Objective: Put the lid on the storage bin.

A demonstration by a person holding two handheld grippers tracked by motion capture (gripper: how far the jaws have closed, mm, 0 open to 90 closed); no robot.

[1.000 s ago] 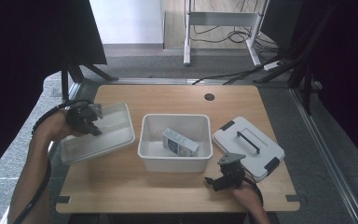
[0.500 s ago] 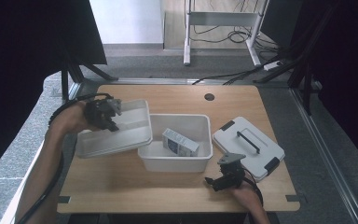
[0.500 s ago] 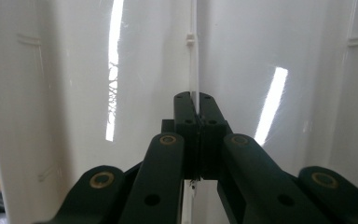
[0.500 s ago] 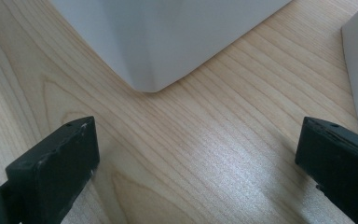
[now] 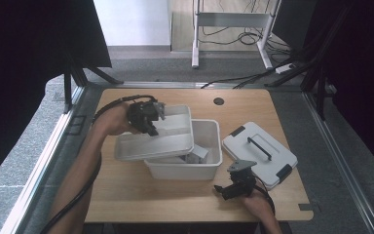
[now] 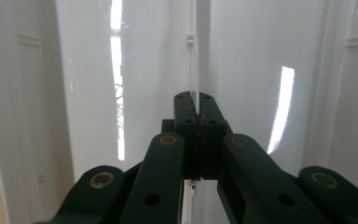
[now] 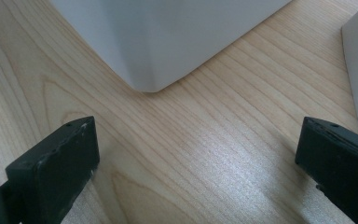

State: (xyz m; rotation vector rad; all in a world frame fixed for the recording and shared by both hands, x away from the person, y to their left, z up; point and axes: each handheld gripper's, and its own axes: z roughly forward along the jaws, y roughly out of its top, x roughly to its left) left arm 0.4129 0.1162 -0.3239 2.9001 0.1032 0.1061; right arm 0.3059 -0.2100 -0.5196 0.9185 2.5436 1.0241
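Tray (image 5: 156,144) shifted over bin (image 5: 209,165), contents half-hidden

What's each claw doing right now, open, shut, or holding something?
Left claw: shut on the rim of the white tray, held tilted over the white bin.
Right claw: open, nothing between its jaws, resting low over the table.

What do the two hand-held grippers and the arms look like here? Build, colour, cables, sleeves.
Both are black. The left hand-held gripper has linked arms with brass-coloured pivot pins and narrow flat jaws; a black cable loops from it along the forearm. The right hand-held gripper carries a grey three-cornered plate on top; in its own view, its jaws end in blocky black pads. Both forearms are bare, no sleeves in view.
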